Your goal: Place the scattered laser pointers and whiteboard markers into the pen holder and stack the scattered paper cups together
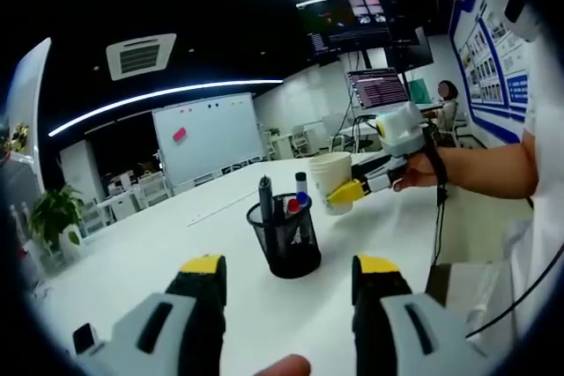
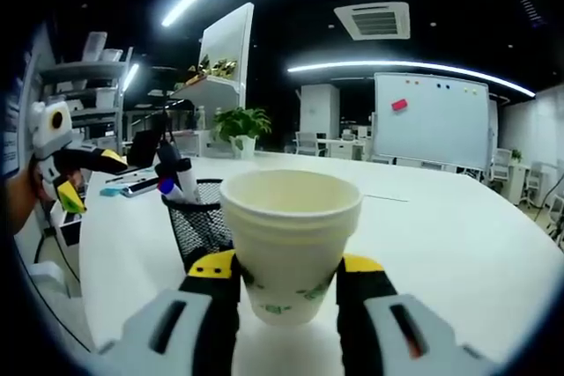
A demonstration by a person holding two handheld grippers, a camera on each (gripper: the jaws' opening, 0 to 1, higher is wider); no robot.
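The right gripper [image 2: 287,286] is holding a white paper cup [image 2: 289,244] between its yellow-tipped fingers [image 2: 214,268], lifted a little above the white table [image 2: 458,244]. In the left gripper view the same cup [image 1: 331,181] is hanging just beside the black mesh pen holder [image 1: 284,237], on its far side, still in the grip of the right gripper [image 1: 351,191].

The pen holder is already carrying several markers and pointers [image 1: 280,201], standing upright with their tips above the rim. So the pen part is looking mostly done, as far as I can judge; no loose pen is lying on the near part of the table.

The left gripper [image 1: 291,277] is hanging low in front of the pen holder, its fingers wide apart and holding nothing.

The cup part is seeming to be in progress: one cup is in hand, and the cup it should be stacked with is not visible to me, so I cannot tell how many are left.
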